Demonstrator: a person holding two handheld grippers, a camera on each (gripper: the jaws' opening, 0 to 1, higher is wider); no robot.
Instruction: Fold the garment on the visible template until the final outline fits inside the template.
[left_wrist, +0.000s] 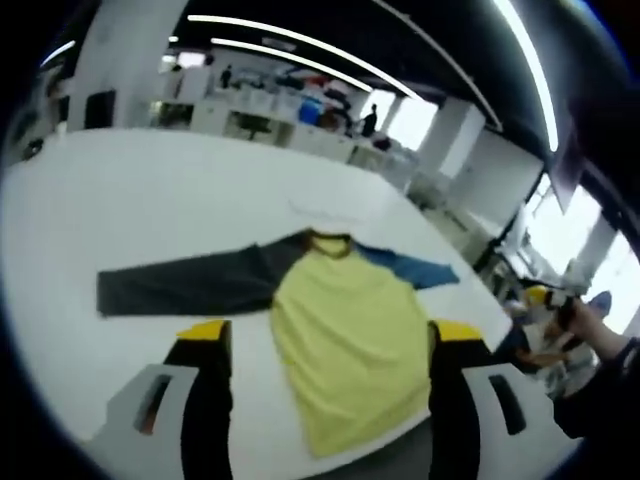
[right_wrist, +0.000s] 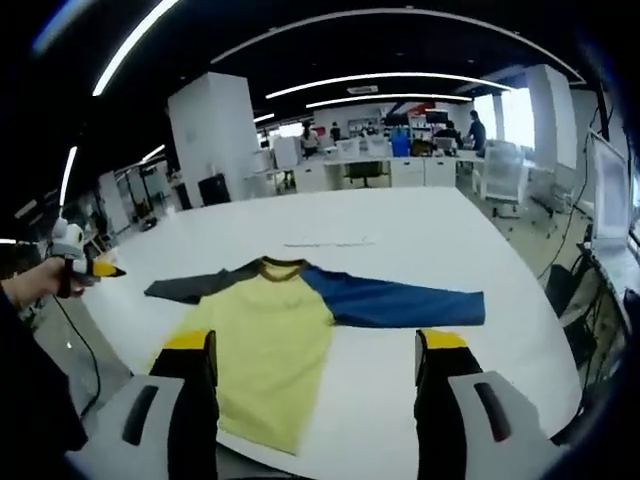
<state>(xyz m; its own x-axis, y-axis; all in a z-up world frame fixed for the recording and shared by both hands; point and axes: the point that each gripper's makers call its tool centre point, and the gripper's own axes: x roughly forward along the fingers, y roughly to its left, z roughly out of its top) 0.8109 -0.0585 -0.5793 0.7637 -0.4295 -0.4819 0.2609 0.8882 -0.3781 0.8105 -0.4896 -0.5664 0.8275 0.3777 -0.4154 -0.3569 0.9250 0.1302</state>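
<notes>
A long-sleeved shirt (left_wrist: 345, 340) lies spread flat on the white table (left_wrist: 150, 190), with a yellow body, a dark grey sleeve (left_wrist: 185, 285) and a blue sleeve (left_wrist: 415, 268). In the right gripper view the shirt (right_wrist: 265, 350) has its blue sleeve (right_wrist: 400, 302) stretched to the right. Faint thin marks (right_wrist: 330, 242) show on the table beyond the collar. My left gripper (left_wrist: 330, 335) hangs open above the shirt's hem end, holding nothing. My right gripper (right_wrist: 315, 342) is open too, over the hem side. Each gripper stands off the table's near edge.
The right gripper (left_wrist: 555, 300), held by a hand, shows at the right edge of the left gripper view. The left gripper (right_wrist: 90, 268) shows at the left of the right gripper view. Office desks, chairs (right_wrist: 505, 175) and people stand beyond the table.
</notes>
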